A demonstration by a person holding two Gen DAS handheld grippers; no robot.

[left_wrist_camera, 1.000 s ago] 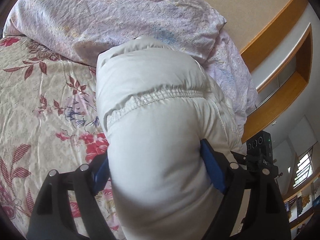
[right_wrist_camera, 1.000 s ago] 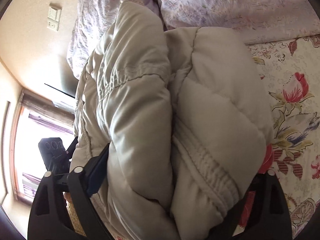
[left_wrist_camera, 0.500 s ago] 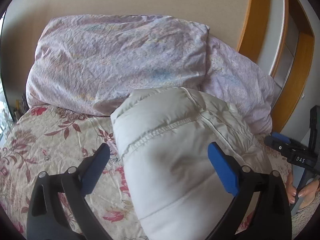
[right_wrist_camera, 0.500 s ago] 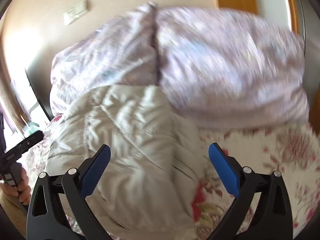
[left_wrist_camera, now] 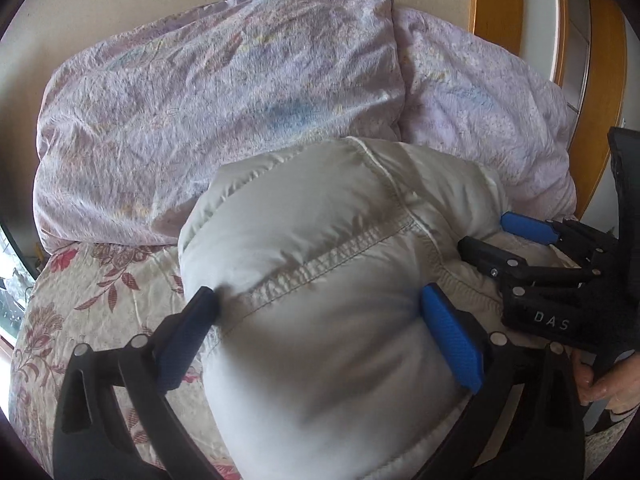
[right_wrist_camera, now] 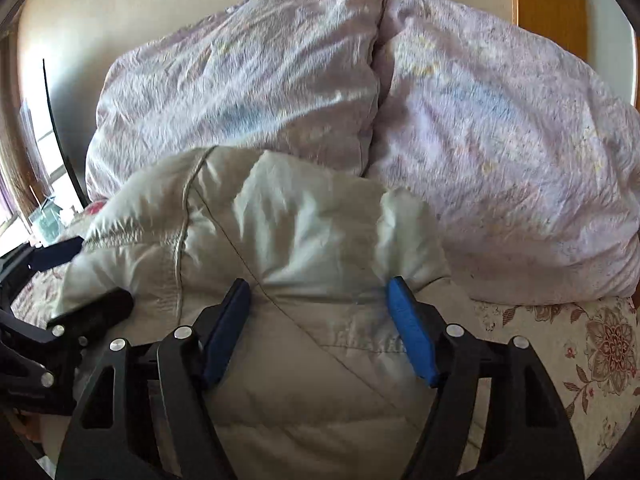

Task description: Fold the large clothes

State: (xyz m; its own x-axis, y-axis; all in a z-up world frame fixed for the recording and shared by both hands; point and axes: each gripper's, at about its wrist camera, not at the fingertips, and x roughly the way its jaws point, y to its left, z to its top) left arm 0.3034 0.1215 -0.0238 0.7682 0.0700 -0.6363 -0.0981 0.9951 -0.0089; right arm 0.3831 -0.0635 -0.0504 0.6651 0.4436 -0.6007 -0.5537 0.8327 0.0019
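A puffy white down jacket (left_wrist_camera: 328,220) lies folded into a bundle on the floral bed sheet (left_wrist_camera: 100,288), its far end against the pillows. My left gripper (left_wrist_camera: 318,294) straddles its near left part. Its jaws are opening wide, and the blue pads only brush the bulging sides. My right gripper (right_wrist_camera: 318,284) straddles the jacket (right_wrist_camera: 280,216) on the right. Its jaws are closing and the pads pinch the fabric, which puckers at their tips. Each gripper shows in the other's view: the right gripper (left_wrist_camera: 484,234) and the left gripper (right_wrist_camera: 102,272).
Two lilac pillows (left_wrist_camera: 220,100) (left_wrist_camera: 480,112) lean on the beige wall behind the jacket. A wooden frame (left_wrist_camera: 496,4) stands at the right. A person's hand (left_wrist_camera: 600,380) holds the right gripper's handle. Floral sheet (right_wrist_camera: 580,340) lies bare right of the jacket.
Both views rolled upright and drew back from the jacket. The left jaws let go of it and spread wide. The right jaws opened, then came in onto the jacket's right part.
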